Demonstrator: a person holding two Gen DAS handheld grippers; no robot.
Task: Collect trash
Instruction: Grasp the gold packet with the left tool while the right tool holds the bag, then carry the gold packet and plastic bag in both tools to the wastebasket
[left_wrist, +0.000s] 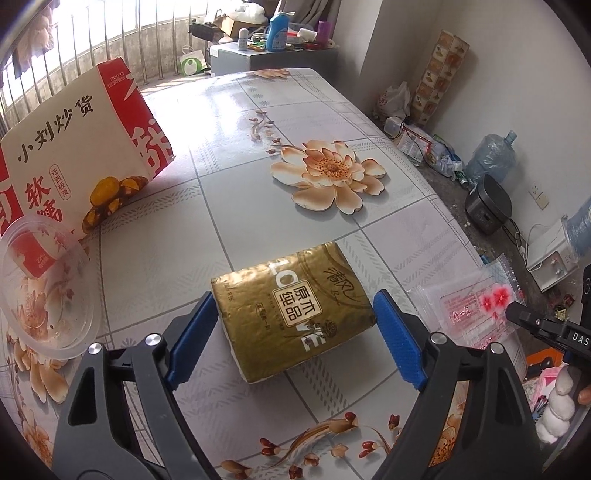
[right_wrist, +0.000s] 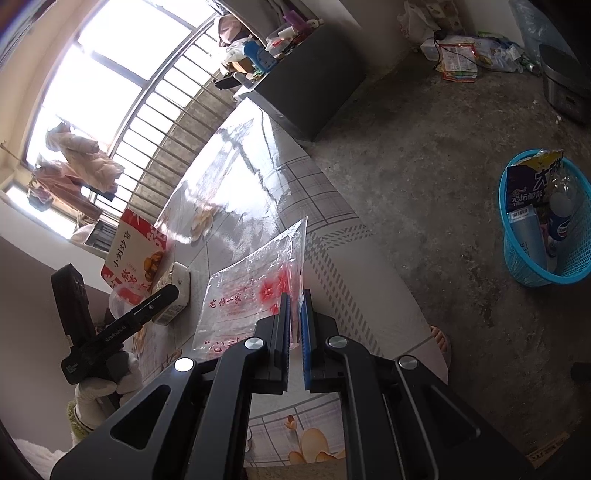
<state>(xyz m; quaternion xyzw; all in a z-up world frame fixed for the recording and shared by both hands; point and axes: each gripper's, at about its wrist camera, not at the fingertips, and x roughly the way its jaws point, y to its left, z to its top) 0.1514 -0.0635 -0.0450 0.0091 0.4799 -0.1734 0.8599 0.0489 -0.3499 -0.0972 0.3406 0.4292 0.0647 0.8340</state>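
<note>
Left wrist view: the left gripper (left_wrist: 291, 334) hangs over the counter (left_wrist: 369, 258) with its blue fingers (left_wrist: 194, 332) spread wide on either side of a gold tissue pack (left_wrist: 295, 312); the left finger stands just beside or barely against the pack's edge, the right finger is clear of it; the pads do not press, so the pack is not yet gripped. The pack lies flat on the flowered cloth, near the counter's front; a clear plastic bowl (left_wrist: 44, 284) and a red and white snack bag (left_wrist: 85, 147) stand to its left, apart from it.

Right wrist view: the right gripper (right_wrist: 296, 306) has its fingers together, pinching the near edge of a clear plastic bag with red print (right_wrist: 251, 295); the bag lies partly on the counter by its edge. A blue basket (right_wrist: 546, 221) on the floor, well apart, already holds wrappers and a bottle.

Judgement: the step in hand is picking up, bag secured on the right, pack bracketed on the left. The next move calls for closing on the pack squarely across its width, then lifting both and carrying them to the basket; the bag is limp and may drag.
</note>
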